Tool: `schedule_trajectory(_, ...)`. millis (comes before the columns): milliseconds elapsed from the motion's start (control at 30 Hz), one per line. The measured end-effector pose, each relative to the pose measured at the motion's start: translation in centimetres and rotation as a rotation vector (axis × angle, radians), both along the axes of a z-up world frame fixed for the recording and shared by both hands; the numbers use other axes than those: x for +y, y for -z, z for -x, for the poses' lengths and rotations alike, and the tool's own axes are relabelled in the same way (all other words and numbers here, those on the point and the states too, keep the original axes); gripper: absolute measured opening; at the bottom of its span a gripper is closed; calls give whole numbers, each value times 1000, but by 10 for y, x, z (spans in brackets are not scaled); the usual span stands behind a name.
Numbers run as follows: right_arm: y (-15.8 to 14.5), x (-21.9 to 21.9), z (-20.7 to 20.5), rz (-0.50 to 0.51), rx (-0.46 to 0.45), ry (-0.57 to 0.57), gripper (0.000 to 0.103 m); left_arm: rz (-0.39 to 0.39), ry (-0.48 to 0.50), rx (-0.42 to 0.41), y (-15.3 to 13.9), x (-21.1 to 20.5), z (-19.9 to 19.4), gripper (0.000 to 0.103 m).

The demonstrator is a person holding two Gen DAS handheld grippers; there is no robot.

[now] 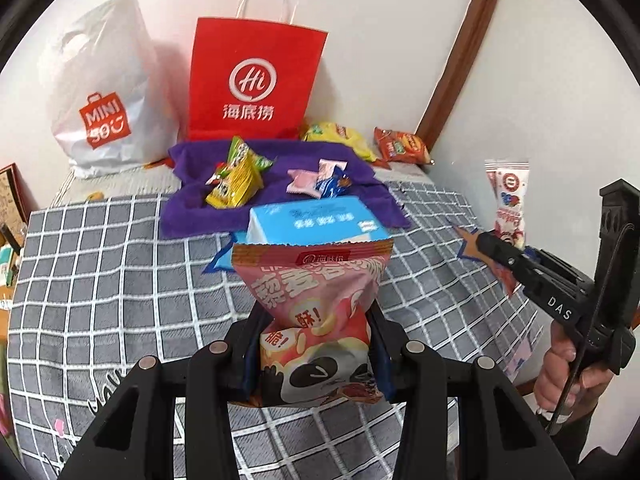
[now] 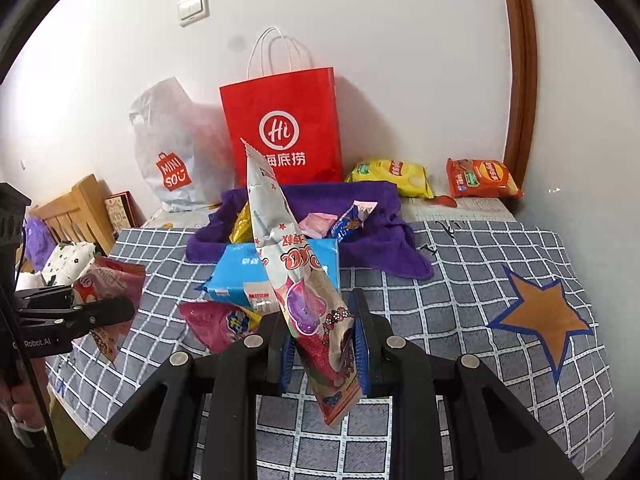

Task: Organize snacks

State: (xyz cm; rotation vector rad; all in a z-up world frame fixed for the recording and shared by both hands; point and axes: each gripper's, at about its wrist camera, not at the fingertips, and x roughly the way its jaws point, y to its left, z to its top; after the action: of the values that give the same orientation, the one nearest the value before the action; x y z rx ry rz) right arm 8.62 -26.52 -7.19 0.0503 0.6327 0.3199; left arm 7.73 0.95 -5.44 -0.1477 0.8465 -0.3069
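Note:
My left gripper (image 1: pixel 316 344) is shut on a pink panda snack bag (image 1: pixel 316 308) and holds it above the checked bed cover; it also shows in the right wrist view (image 2: pixel 108 288). My right gripper (image 2: pixel 322 340) is shut on a white and pink snack packet (image 2: pixel 296 272), held upright; it also shows in the left wrist view (image 1: pixel 508 196). A purple cloth (image 1: pixel 200 208) lies ahead with small yellow-green (image 1: pixel 236 176) and pink and blue (image 1: pixel 316 180) packets on it. A red paper bag (image 1: pixel 256 80) stands behind it.
A white Miniso plastic bag (image 1: pixel 108 96) stands left of the red bag. A blue tissue pack (image 1: pixel 312 220) lies before the cloth. Yellow (image 2: pixel 392 174) and orange (image 2: pixel 482 178) chip bags lie by the wall. A magenta packet (image 2: pixel 218 322) lies on the cover. A wooden headboard (image 2: pixel 76 212) stands left.

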Motion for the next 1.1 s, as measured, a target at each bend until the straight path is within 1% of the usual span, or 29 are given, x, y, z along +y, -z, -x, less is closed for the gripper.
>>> schedule_trajectory(100,-8,0,-6,-35,0,-23,24,14,4,-6,-7,-3,-7,42)
schedule_trajectory(267,-27,6,-25,-35,-5,-34,24,45,-2,-2,-18,-2,-29,42)
schedule_trajectory(367,-39,9,-42,-56,-5,-56,24,50,6,-8,-25,-3,-46,42)
schedule_trajectory(533,-52,16,-76,-53,-13,-64,24,34,3,-27,-35,-5,-76,42)
schedule_trajectory(733,-54,27,-118,-29,8,-74,24,24,-4,-42,-42,-6,-108,42)
schedule_trajectory(1000,-63,41,-173,-37,19,-85,24,-16,-22,-61,-51,-8,-151,42)
schedule_trajectory(1100,-66,45,-193,-48,32,-92,24,-10,-38,-53,-50,-4,-172,42)
